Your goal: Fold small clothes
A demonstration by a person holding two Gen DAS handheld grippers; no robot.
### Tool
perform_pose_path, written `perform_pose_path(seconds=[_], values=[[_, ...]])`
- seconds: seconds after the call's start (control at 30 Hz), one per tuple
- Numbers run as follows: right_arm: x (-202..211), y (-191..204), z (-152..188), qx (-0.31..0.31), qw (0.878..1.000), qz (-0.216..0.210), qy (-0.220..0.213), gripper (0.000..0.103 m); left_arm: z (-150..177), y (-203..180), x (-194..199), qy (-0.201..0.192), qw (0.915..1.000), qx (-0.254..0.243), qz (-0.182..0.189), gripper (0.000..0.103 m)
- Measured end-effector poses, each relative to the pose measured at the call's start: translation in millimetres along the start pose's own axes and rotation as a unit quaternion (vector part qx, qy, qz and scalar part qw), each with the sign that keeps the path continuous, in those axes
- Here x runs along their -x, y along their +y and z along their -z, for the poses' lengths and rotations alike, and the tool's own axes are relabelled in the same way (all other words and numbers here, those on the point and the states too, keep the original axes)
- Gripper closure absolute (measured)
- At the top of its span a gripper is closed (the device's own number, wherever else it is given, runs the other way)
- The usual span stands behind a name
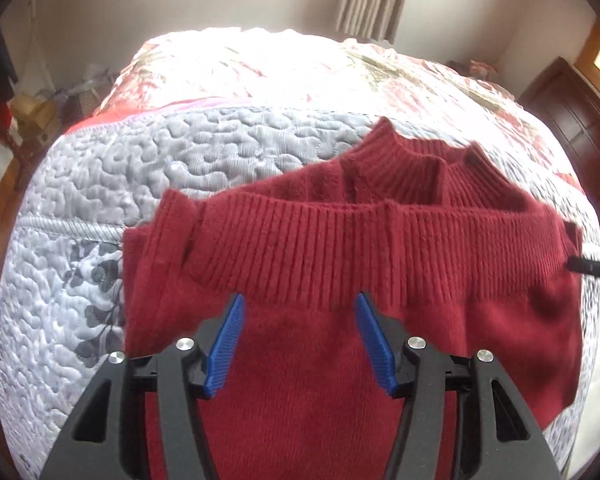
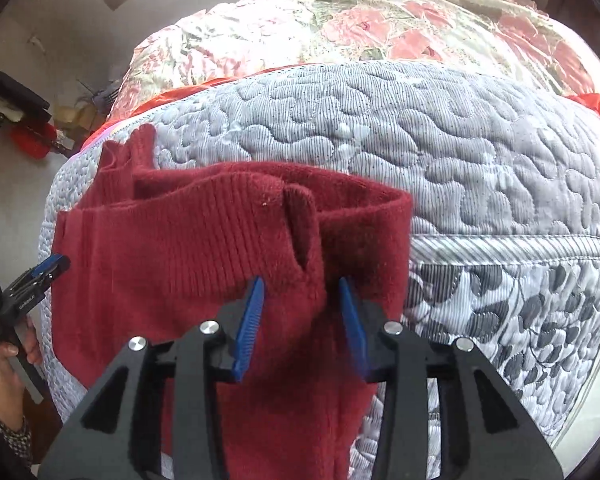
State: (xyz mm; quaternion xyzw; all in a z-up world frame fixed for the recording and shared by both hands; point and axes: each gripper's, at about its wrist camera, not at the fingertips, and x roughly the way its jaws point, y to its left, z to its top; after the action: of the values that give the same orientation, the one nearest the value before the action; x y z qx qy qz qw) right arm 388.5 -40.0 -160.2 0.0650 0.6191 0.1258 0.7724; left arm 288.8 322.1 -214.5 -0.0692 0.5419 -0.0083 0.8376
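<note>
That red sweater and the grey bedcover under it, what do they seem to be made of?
The red sweater looks like a soft knit, perhaps wool or acrylic: ribbed bands at hem and collar, a fuzzy matte surface. The grey bedcover looks like quilted woven cloth, maybe cotton or polyester: puffy stitched squiggles, fine stripes, a slight sheen. The exact fibre of either cannot be told.

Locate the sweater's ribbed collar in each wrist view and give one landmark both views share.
Left wrist: ribbed collar upper right of centre, at the red sweater's far edge.
Right wrist: collar upper left, at the sweater's far left corner.
Shared landmark: grey quilted bedspread.
</note>
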Motion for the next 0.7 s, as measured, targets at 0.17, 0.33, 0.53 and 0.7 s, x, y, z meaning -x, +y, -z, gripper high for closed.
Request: perform_pose_path(seconds=[0.17,0.33,0.53,0.7], values=[[1,2,-3,0.011,1.000,0.003,-0.001,0.095,-4,15,-28,0.033,0.9988,0.035,0.002,0.044],[-4,-17,1,-0.032,0.999,-0.002,-0.001,0.096,-3,21,-33,0.038,0.9977,0.055,0.015,0.044],[-4,-19,1,-0.040,0.999,-0.010,-0.003,0.089,-3,19,-29,0.035,0.9981,0.051,0.003,0.045],[26,-9,21,-0.013,0.999,0.016,-0.025,0.066,6,11,-5,0.019,0.9986,0.050,-0.006,0.045]])
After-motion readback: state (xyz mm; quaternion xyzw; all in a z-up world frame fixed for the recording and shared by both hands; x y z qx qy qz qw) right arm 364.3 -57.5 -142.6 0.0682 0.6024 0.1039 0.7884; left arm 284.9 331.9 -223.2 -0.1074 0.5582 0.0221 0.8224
